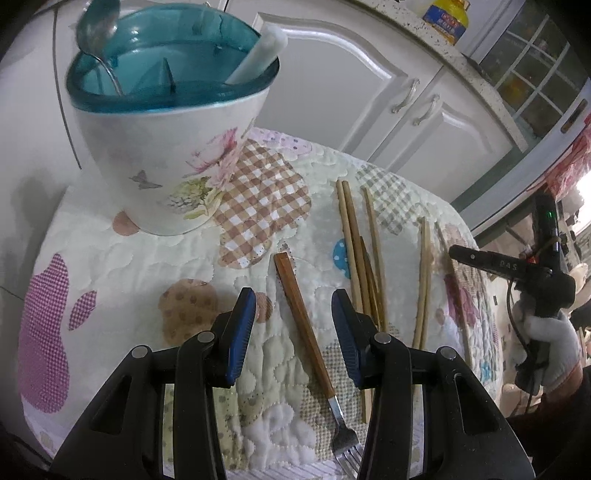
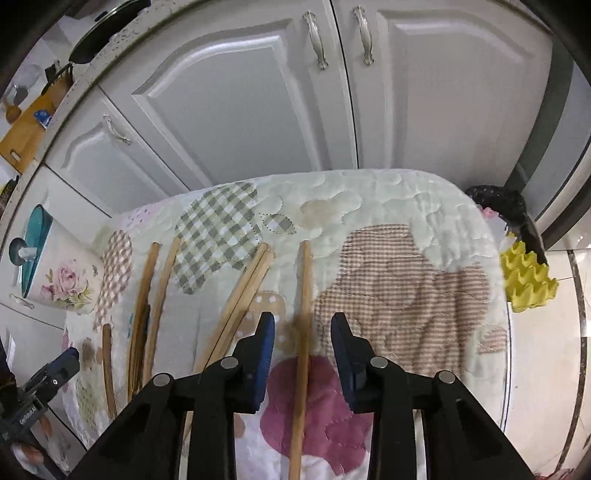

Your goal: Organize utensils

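A wooden-handled fork lies on the quilted cloth, between the fingers of my left gripper. That gripper is open and its pads stand clear of the handle. The white floral utensil holder with a teal insert stands at the back left, holding a ladle and a white handle. Several chopsticks lie to the right of the fork. My right gripper hangs open over a single chopstick, not touching it. A chopstick pair lies to its left.
White cabinet doors stand close behind the table. A yellow egg carton piece sits past the table's right edge. An oil bottle stands on the counter. A gloved hand holds the right gripper beside the table's right edge.
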Action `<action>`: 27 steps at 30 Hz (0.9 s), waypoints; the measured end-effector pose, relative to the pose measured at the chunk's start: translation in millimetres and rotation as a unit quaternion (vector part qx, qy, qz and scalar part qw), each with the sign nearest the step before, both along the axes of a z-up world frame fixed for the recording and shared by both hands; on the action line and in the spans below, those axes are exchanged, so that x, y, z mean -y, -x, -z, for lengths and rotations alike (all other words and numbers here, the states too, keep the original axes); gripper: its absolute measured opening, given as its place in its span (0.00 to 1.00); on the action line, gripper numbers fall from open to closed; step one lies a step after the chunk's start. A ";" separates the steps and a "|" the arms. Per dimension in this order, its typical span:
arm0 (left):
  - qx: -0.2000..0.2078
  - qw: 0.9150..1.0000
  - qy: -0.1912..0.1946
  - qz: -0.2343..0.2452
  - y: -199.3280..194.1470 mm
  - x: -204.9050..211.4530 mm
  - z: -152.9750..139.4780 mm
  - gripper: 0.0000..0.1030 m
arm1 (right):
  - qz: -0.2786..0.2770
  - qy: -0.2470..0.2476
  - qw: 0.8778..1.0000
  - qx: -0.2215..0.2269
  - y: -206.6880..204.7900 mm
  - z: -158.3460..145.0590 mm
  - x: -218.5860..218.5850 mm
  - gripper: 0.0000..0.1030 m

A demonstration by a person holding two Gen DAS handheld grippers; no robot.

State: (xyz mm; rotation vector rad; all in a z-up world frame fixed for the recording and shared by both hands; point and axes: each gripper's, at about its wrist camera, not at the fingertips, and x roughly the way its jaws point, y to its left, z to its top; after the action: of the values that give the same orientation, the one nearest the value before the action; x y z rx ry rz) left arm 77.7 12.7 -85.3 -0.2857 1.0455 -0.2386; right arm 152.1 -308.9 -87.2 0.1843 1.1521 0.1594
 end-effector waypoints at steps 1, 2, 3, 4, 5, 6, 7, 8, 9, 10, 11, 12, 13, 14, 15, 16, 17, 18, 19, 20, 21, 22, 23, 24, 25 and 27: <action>0.001 1.000 -0.001 0.001 -1.6 0.5 1.0 0.41 | -0.005 0.006 1.000 -0.001 -4.3 1.5 -2.9 0.29; 0.000 1.000 -0.004 0.000 -3.7 0.8 2.2 0.41 | -0.009 0.015 1.000 -0.001 -8.8 2.7 -5.7 0.29; -0.002 1.000 -0.006 0.001 -6.9 1.7 4.1 0.41 | -0.012 0.022 1.000 -0.002 -13.0 2.6 -7.3 0.29; -0.005 1.000 -0.007 0.003 -9.9 3.0 5.9 0.41 | -0.014 0.029 0.999 -0.003 -17.4 4.4 -9.2 0.29; -0.007 1.000 -0.010 0.003 -11.9 3.8 7.6 0.41 | -0.016 0.034 0.999 -0.006 -21.3 5.9 -10.2 0.29; -0.009 1.000 -0.015 0.004 -14.0 5.4 9.0 0.41 | -0.019 0.037 0.999 -0.009 -24.6 7.3 -11.0 0.29; -0.012 1.000 -0.021 0.005 -16.2 7.5 10.5 0.41 | -0.026 0.041 0.999 -0.014 -28.7 9.3 -13.1 0.29; -0.015 1.000 -0.026 0.007 -18.7 10.7 12.5 0.41 | -0.030 0.045 0.998 -0.015 -30.0 10.2 -13.5 0.29; -0.018 0.999 -0.030 0.009 -20.6 13.1 14.1 0.41 | -0.036 0.051 0.998 -0.015 -32.3 10.7 -15.4 0.29; -0.022 0.999 -0.035 0.010 -22.8 15.9 16.1 0.40 | -0.039 0.055 0.998 -0.015 -33.5 11.4 -16.6 0.29; -0.028 0.999 -0.042 0.013 -25.4 19.8 18.9 0.40 | -0.042 0.059 0.997 -0.016 -34.9 11.8 -17.8 0.29; -0.032 0.998 -0.048 0.016 -26.5 22.1 21.1 0.39 | -0.045 0.062 0.997 -0.016 -36.5 12.2 -18.9 0.28; -0.035 0.998 -0.053 0.017 -27.9 25.2 23.7 0.37 | -0.048 0.065 0.997 -0.015 -37.4 12.4 -20.2 0.26; -0.033 0.998 -0.060 0.015 -29.6 27.6 25.6 0.36 | -0.050 0.068 0.996 -0.014 -37.5 12.8 -21.2 0.22; -0.031 0.997 -0.063 0.014 -29.9 28.1 25.5 0.35 | -0.054 0.069 0.996 -0.013 -37.3 12.9 -22.0 0.19; -0.031 0.997 -0.065 0.013 -30.6 28.5 25.9 0.32 | -0.059 0.070 0.996 -0.012 -36.8 12.5 -23.1 0.12; -0.031 0.997 -0.069 0.012 -31.1 28.5 25.7 0.20 | -0.066 0.067 0.995 -0.014 -36.5 12.5 -23.7 0.08; -0.030 0.996 -0.078 0.012 -31.8 27.8 25.9 0.13 | -0.069 0.065 0.995 -0.015 -37.4 11.8 -23.3 0.07; -0.030 0.997 -0.074 0.015 -31.8 25.5 26.2 0.13 | -0.069 0.061 0.996 -0.016 -37.6 10.0 -21.9 0.06; -0.033 0.998 -0.057 0.015 -31.9 20.8 26.1 0.13 | -0.068 0.053 0.996 -0.015 -37.0 8.4 -20.4 0.06; -0.034 0.998 -0.042 0.014 -31.6 17.1 25.0 0.13 | -0.067 0.039 0.997 -0.011 -35.7 4.3 -18.4 0.06; -0.034 0.999 -0.029 0.013 -30.7 13.6 22.8 0.12 | -0.066 0.032 0.997 -0.007 -34.5 1.1 -17.4 0.06; -0.030 0.999 -0.018 0.011 -29.4 9.8 18.3 0.12 | -0.065 0.027 0.997 -0.002 -32.5 -3.6 -15.9 0.06; -0.022 1.000 -0.012 0.011 -27.1 7.4 12.8 0.12 | -0.066 0.018 0.998 0.005 -29.5 -10.1 -14.6 0.06; -0.013 1.000 -0.009 0.011 -23.9 6.0 6.2 0.12 | -0.066 0.011 0.998 0.011 -26.7 -16.5 -13.9 0.05; 0.004 1.000 -0.001 0.015 -16.6 1.8 -7.4 0.12 | -0.068 0.002 0.997 0.022 -20.0 -26.7 -11.6 0.05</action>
State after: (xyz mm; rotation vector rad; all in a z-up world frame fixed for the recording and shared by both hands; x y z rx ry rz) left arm 94.3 10.9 -77.9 -0.2668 1.0428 -0.2659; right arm 172.1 -297.3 -60.6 0.0983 1.1218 0.2798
